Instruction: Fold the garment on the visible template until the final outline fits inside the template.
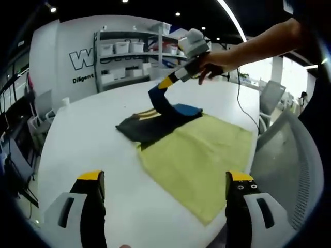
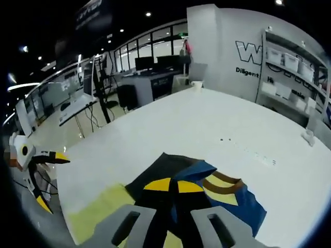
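A dark garment (image 1: 150,126) with blue and yellow-striped parts lies at the far corner of the yellow template (image 1: 199,155) on the white table (image 1: 83,134). A hand holds my right gripper (image 1: 166,82) above it, shut on a lifted blue edge of the garment. In the right gripper view the yellow jaw tips of that gripper (image 2: 174,186) pinch the garment (image 2: 232,199) close up, with the template (image 2: 95,214) below left. My left gripper (image 1: 164,178) stands open over the table's near edge, apart from the cloth, and is seen again as the left gripper (image 2: 50,178) at the left.
A shelf (image 1: 129,57) with white bins stands by the back wall. A grey office chair (image 1: 295,155) sits at the table's right side, and a black cable (image 1: 243,103) runs across the table. Desks with monitors (image 2: 150,77) stand beyond the table.
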A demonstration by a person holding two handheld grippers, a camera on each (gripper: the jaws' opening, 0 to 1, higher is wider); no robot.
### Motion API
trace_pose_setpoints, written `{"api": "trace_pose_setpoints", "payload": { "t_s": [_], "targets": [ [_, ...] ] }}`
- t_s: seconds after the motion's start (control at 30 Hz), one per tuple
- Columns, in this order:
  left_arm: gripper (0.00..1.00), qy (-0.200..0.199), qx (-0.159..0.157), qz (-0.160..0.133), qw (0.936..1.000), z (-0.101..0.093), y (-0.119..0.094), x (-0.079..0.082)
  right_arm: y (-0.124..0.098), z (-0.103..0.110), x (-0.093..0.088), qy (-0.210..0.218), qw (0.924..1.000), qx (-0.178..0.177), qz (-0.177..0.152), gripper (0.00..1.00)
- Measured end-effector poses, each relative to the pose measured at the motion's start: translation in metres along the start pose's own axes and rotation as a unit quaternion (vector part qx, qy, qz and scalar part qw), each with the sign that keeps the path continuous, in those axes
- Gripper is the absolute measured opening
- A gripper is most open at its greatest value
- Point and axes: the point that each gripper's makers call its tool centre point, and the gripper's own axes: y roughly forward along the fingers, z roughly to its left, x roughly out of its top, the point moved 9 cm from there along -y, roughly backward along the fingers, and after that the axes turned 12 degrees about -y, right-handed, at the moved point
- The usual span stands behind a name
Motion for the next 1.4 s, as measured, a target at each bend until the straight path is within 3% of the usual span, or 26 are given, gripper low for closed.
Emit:
{"api": "trace_pose_setpoints", "payload": {
  "t_s": [0.87,1.4],
  "targets": [
    [0.94,-0.020,0.007,0.005,0.9998,-0.004,0.001,-0.004,0.040,0.021,-0.028,0.008,0.9978,0.044,0.050,0.00],
    [0.94,-0.022,0.024,0.016,0.9993,-0.009,-0.006,-0.008,0.051,0.030,-0.035,0.012,0.9964,0.064,0.054,0.00]
  ]
}}
